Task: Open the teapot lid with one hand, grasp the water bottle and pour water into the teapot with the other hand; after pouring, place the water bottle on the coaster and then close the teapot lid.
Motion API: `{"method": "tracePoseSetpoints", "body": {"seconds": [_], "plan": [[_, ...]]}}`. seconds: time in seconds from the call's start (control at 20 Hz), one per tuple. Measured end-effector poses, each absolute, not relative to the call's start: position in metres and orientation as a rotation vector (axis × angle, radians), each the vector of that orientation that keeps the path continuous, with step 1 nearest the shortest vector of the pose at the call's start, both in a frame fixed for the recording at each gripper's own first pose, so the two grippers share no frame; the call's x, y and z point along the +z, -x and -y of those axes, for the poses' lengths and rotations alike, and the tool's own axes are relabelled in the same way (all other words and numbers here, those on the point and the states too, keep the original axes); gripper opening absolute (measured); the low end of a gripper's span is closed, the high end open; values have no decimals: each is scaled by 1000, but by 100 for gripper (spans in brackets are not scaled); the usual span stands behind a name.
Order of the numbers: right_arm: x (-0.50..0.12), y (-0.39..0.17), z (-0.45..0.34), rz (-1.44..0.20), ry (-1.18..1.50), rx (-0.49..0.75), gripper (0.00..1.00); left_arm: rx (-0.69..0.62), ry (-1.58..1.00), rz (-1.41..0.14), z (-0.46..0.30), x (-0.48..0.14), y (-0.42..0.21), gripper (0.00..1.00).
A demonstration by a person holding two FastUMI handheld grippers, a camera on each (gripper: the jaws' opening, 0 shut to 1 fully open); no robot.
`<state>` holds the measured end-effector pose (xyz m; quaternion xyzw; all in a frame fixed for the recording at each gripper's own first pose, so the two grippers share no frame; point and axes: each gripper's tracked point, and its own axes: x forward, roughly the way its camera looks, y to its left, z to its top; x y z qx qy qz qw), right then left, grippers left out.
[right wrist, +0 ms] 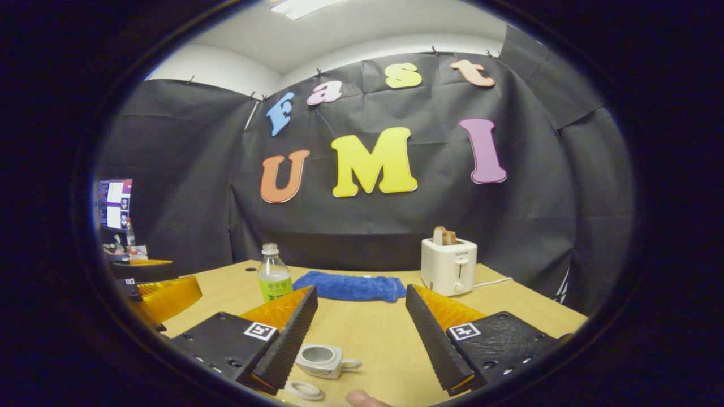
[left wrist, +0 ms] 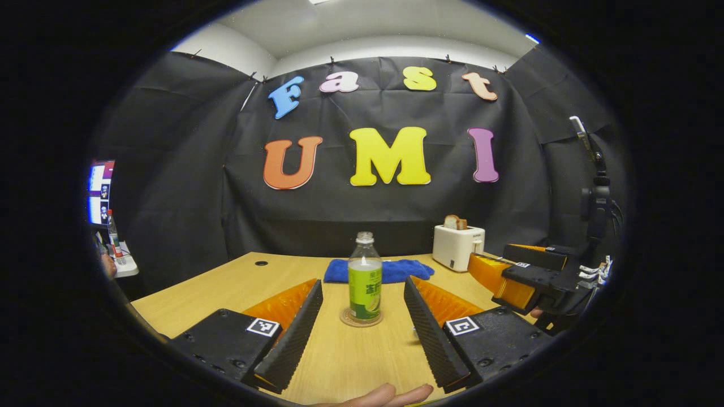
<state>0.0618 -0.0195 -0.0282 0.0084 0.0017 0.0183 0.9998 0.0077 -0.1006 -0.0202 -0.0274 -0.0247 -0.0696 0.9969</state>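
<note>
A clear water bottle (left wrist: 365, 277) with a green label and no cap stands upright on a round coaster (left wrist: 346, 321). My left gripper (left wrist: 362, 281) is open, its fingers on either side of the bottle but apart from it. In the right gripper view the bottle (right wrist: 274, 280) stands at the back left. A small grey teapot (right wrist: 322, 359) sits with its top open, low between the fingers of my open right gripper (right wrist: 361, 289), near the left finger. Its lid (right wrist: 304, 390) lies on the table beside it. Each gripper shows in the other's view: right (left wrist: 509, 282), left (right wrist: 158, 294).
A blue towel (right wrist: 350, 286) lies at the back of the wooden table (right wrist: 373, 333). A white toaster (right wrist: 448, 265) with toast stands at the back right, its cord trailing right. A monitor (left wrist: 100, 192) sits off the left. Fingertips (left wrist: 384, 395) show at the bottom edge.
</note>
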Motion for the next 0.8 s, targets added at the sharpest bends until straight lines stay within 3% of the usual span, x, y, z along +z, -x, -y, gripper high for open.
{"method": "tracePoseSetpoints", "body": {"seconds": [0.35, 0.55, 0.8], "plan": [[1, -48, 138, 12, -25, 19, 95, -86, 96, 163, 188, 42, -25, 96], [-6, -48, 246, 12, 1, -37, 95, -61, 116, 201, 290, 54, -54, 96], [-30, -77, 357, 116, 58, -19, 95, -66, 124, 261, 430, 35, -105, 96]]}}
